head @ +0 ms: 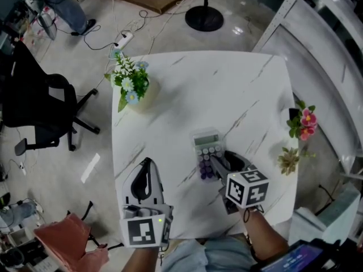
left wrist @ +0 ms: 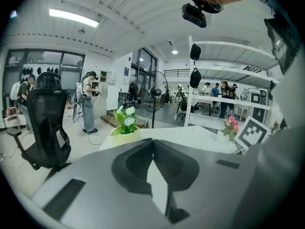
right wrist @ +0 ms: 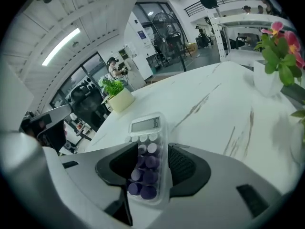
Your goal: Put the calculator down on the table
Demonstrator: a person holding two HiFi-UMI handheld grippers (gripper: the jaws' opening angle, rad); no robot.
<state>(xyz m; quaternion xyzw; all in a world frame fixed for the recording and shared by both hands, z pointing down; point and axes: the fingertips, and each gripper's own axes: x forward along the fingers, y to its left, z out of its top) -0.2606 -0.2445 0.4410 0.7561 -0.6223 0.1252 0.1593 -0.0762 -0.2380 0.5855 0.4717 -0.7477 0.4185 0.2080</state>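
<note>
Closest at the near edge: marker cubes (head: 142, 231) of both grippers, one on each. Just beyond, on the left: left gripper (head: 146, 163) (left wrist: 152, 141) over the near-left part of the white marbled table (head: 238, 89), jaws together at the tips, nothing between them. On the right: right gripper (head: 218, 162) (right wrist: 151, 149), tilted down toward the tabletop, jaws wide apart, pads not pressing on anything. Between those jaws: calculator (head: 206, 149) (right wrist: 145, 142), lying flat on the table near the middle of its near half, purple keys at the near end inside the jaws, white keys and grey display at the far end, past the fingertips. Cannot tell whether its left edge touches the left pad.

Farther right, at the table's right edge: pink flowers (head: 306, 120) (right wrist: 281, 44) in a white pot. Farther left, at the far-left corner of the table: pot of white and blue flowers (head: 131, 86) (right wrist: 116, 97). Beyond the table on the floor: black office chair (head: 39, 109) at left and a round black stand base (head: 204, 18) at the far side.
</note>
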